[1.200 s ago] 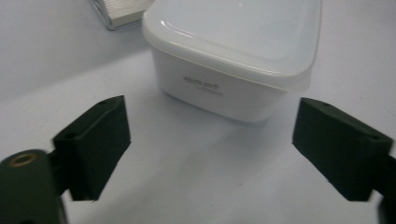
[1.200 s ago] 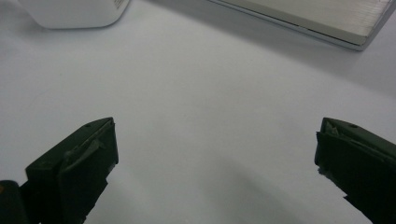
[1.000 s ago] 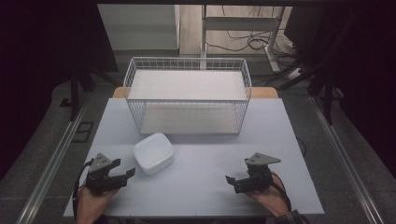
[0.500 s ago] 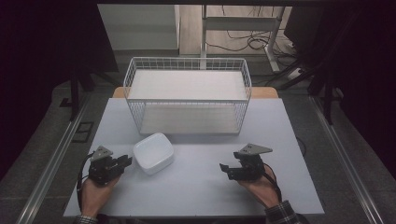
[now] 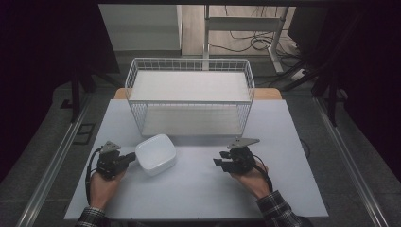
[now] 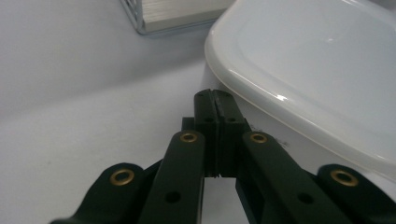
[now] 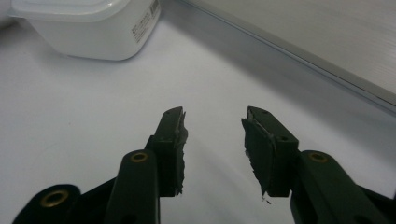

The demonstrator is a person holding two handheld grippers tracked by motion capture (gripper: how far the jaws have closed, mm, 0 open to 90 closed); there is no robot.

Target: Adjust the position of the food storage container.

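- Two hand-held grippers sit low over the white surface (image 5: 198, 189).
- Left hand-held gripper (image 6: 215, 100): jaws pressed together, empty, tips against the white container (image 5: 155, 153) wall.
- Right hand-held gripper (image 7: 213, 135): jaws apart, empty.
- Wire basket (image 5: 190, 97) stands behind the container.

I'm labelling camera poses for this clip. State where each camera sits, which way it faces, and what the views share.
High view: above the person's side, looking forward and down on the table; forearms, both hands show.
Left gripper view: rides the left claw, jaws shut, facing the white container.
Right gripper view: rides the right claw, jaws open, facing tabletop.
Shared: all three show the container and wire basket.
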